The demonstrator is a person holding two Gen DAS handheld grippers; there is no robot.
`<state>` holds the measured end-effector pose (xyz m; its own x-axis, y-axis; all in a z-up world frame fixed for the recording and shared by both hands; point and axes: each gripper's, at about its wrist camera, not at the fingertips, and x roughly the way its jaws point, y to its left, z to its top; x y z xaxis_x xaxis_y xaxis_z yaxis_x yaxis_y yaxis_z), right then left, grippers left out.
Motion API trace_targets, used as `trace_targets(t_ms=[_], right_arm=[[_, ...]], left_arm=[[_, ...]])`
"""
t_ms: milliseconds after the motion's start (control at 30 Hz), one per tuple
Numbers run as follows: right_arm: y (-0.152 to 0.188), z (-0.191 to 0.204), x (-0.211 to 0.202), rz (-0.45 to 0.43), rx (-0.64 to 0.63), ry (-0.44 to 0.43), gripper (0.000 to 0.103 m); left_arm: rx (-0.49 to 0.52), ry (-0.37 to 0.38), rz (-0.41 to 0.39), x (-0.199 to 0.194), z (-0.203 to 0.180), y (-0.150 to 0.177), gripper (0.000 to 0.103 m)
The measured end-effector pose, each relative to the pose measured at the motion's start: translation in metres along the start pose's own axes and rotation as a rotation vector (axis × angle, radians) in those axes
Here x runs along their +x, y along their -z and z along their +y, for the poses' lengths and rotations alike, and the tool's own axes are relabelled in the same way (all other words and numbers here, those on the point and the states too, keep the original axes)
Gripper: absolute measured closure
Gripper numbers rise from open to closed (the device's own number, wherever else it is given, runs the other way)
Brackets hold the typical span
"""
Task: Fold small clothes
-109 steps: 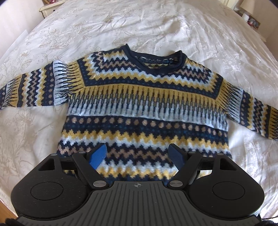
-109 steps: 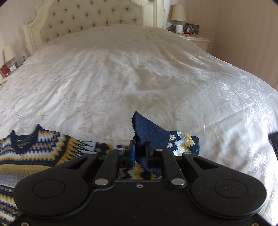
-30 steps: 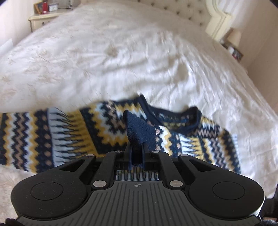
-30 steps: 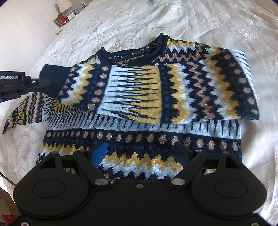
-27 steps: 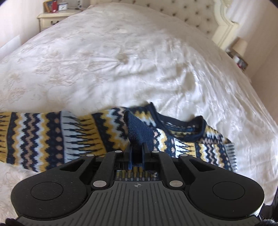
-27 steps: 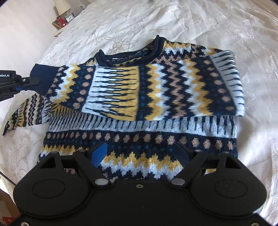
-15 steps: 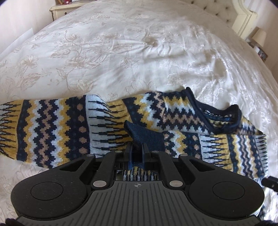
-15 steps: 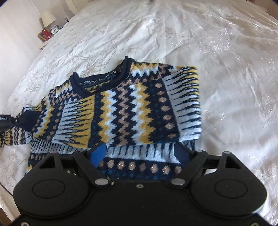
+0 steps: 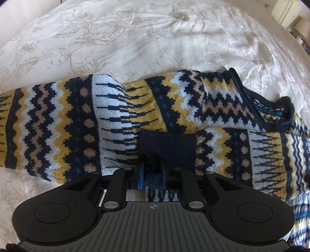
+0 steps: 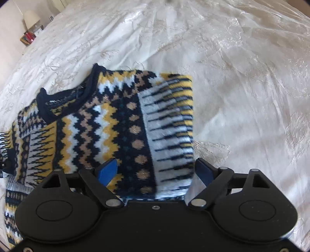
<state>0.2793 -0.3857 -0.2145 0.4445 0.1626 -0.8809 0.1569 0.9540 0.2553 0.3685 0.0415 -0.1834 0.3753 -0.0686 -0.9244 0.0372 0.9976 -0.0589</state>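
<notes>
A navy, yellow and white zigzag-knit sweater point(image 9: 58, 126) lies on the bed with its right sleeve folded across the chest. The sleeve's navy cuff point(image 9: 168, 145) rests on the knit near the left shoulder. My left gripper point(image 9: 152, 170) points down at it, its jaws opening, with the cuff's end between the slightly parted pads. In the right wrist view the sweater point(image 10: 87, 131) shows its folded right edge point(image 10: 174, 126). My right gripper point(image 10: 155, 166) hangs wide open just above that edge, holding nothing. The left sleeve stretches out flat to the left.
A white floral bedspread point(image 9: 116, 38) surrounds the sweater, with a broad bare stretch point(image 10: 242, 77) to its right. A lamp point(image 10: 31, 17) and small red items point(image 10: 29, 35) stand on a nightstand at the far left. A headboard corner point(image 9: 281, 9) shows at the top right.
My left gripper came down with the cuff and laid it on the sweater, then its jaws parted a little. My right gripper slid toward the sweater's folded right edge, staying open.
</notes>
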Motion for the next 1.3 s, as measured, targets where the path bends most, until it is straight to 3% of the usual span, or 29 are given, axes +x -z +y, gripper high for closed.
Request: trace_targets(t_ms=[167,433,533,567,600,700,833,900,967,1300], right_arm=[[0.002,-0.003,0.011,0.007,0.017,-0.021,0.000],[0.003,0.008,0.015,-0.028,-0.002,0.013,0.000],[0.005,0.009,0.014,-0.048,-0.006,0.021,0.000],[0.005,0.009,0.014,-0.050,-0.011,0.023,0.000],[0.006,0.008,0.013,-0.051,-0.012,0.022,0.000],[0.004,0.007,0.012,-0.034,-0.008,0.008,0.000],[-0.002,0.000,0.004,-0.006,0.015,-0.012,0.001],[-0.004,-0.002,-0.005,-0.020,0.024,0.025,0.002],[-0.003,-0.004,-0.016,-0.041,0.022,0.063,0.002],[0.029,0.004,-0.069,-0.094,-0.046,0.037,0.002]], left_arm=[[0.016,-0.013,-0.032,0.004,-0.004,0.004,0.077],[0.001,0.013,-0.088,0.004,-0.002,0.013,0.067],[0.030,0.090,-0.076,0.007,-0.003,0.013,0.035],[0.055,0.120,-0.060,0.009,-0.007,0.011,0.017],[0.089,0.129,-0.041,0.012,-0.012,0.010,0.009],[0.167,0.074,-0.015,0.014,-0.030,0.009,0.010],[0.127,0.071,-0.028,0.000,-0.027,0.014,0.014],[0.115,0.072,-0.044,-0.013,-0.024,0.019,0.021],[0.105,0.062,-0.054,-0.025,-0.020,0.025,0.021],[-0.114,0.041,-0.091,-0.086,0.006,0.084,0.021]])
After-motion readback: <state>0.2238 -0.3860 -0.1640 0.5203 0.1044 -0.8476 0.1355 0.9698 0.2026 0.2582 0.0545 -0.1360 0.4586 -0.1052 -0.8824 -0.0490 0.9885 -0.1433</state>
